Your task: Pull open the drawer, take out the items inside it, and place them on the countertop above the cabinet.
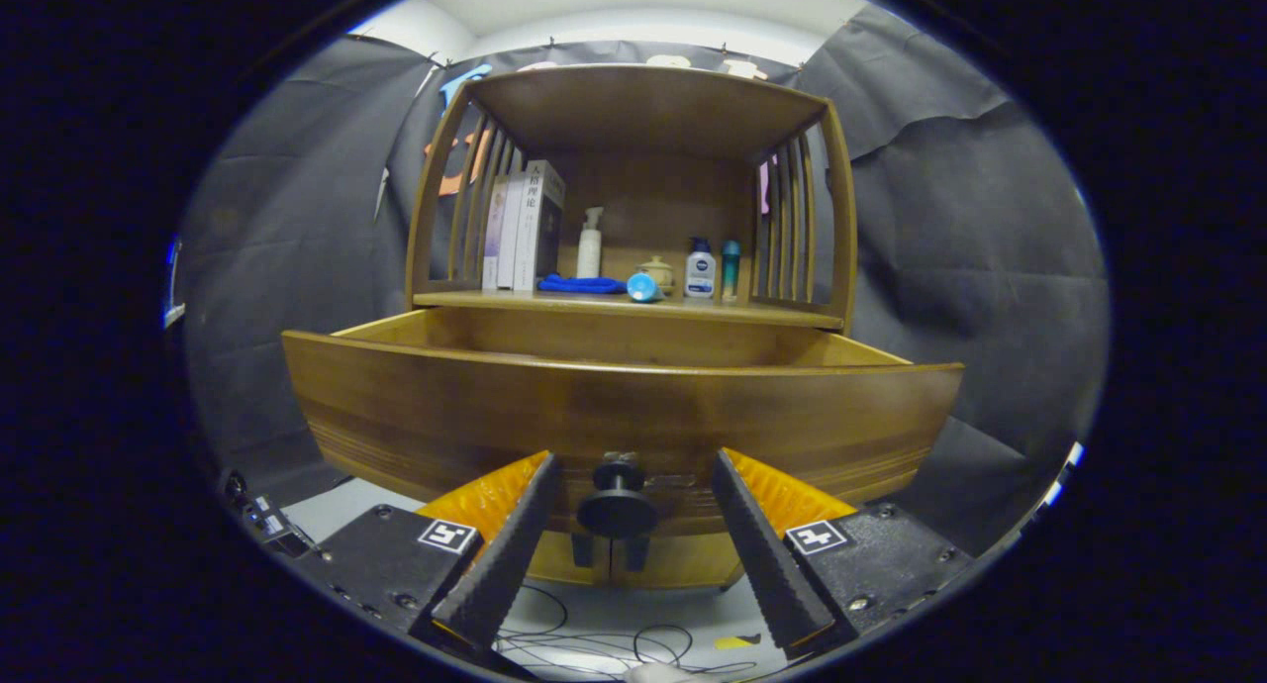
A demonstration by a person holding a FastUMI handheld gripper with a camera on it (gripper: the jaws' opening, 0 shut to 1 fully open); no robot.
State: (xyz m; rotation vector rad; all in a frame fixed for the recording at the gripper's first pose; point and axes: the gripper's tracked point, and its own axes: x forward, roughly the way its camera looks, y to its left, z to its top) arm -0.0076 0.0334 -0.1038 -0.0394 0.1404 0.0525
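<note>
The wooden drawer stands pulled out from the brown cabinet, its curved front panel spreading wide right across the fingers. The hand-held gripper is spread open, one finger on each side of the round dark drawer knob, and neither finger touches it; there is a clear gap both ways. The knob sits between the fingertips, on the lower middle of the panel.

Over the panel's top edge only the drawer's far inner wall shows; what lies inside is hidden by the front.

Up on the wooden countertop it is crowded: upright pale books to the left, a folded blue cloth beside them, a white pump bottle behind it, a blue cylinder lying at the front edge, a small tan lidded jar, a white bottle with a dark blue cap and a slim teal bottle. Slatted wooden side rails close both ends, with a wooden top shelf overhead.

The bare strip of countertop runs along the front edge, widest to the right. Below the drawer, thin dark cables trail across the pale floor.
</note>
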